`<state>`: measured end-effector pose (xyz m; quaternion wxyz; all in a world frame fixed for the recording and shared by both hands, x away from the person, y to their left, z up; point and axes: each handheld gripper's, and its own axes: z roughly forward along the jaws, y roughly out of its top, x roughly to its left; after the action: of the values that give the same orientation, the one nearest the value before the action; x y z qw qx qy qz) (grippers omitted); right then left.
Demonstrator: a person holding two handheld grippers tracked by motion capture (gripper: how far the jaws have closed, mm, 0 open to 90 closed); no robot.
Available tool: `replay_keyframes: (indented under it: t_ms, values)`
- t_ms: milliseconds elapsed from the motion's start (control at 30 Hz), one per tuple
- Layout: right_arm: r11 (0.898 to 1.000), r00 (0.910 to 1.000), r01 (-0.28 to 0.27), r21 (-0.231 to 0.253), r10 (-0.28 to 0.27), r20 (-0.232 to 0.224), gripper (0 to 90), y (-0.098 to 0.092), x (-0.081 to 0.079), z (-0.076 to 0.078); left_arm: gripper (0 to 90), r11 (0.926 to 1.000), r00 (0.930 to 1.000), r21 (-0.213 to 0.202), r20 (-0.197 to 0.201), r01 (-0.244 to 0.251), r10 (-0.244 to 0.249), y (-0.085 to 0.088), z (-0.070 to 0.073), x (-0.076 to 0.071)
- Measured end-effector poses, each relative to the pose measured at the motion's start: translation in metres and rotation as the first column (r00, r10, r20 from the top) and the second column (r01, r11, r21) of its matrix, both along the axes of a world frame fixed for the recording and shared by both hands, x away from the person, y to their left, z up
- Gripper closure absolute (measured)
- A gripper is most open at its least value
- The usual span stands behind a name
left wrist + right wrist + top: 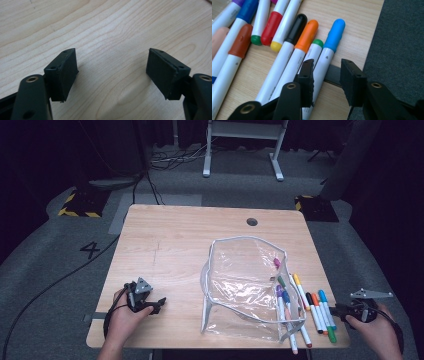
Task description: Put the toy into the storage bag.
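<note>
While grey carpet and dark curtains ring the wooden table, a clear pouch lies on it beside markers. Left gripper hovers wide apart over bare wood left of the pouch; right gripper, narrowly parted, straddles the light-blue marker.

From my seat, the white-barrelled markers run off the right gripper view's top, left and bottom edges, so I cannot count them. The clear plastic zip pouch lies over several markers in the high view, blurring their barrels. Both forearms are cut off at that view's bottom edge. Printing on the barrels is too small to read.
</note>
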<state>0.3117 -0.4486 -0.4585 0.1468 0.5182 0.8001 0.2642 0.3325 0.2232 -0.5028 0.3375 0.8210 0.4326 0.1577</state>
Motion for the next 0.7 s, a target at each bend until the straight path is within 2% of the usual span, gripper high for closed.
replay_keyframes:
  t_ms: [133,400,567,700]
  values:
    - [1.000,0.9993,0.025,0.001,-0.025,-0.028,67.4,0.001,0.001,-0.003,24.7,1.0000,1.0000,0.001,0.009,0.004,-0.004,0.001,0.000,0.001]
    - [0.997,0.9966,0.069,0.035,-0.067,-0.048,69.6,0.005,0.008,-0.005,24.6,1.0000,1.0000,-0.002,0.007,0.003,-0.003,0.001,-0.001,0.000]
    - [0.997,0.9959,0.078,0.029,-0.077,-0.048,69.9,0.009,0.014,-0.009,24.6,1.0000,0.9999,0.002,0.009,0.005,-0.005,0.001,-0.001,0.001]
    - [0.994,0.9949,0.094,0.047,-0.092,-0.040,69.1,0.010,0.020,-0.007,24.6,1.0000,1.0000,0.000,0.008,0.004,-0.004,0.001,-0.001,0.000]
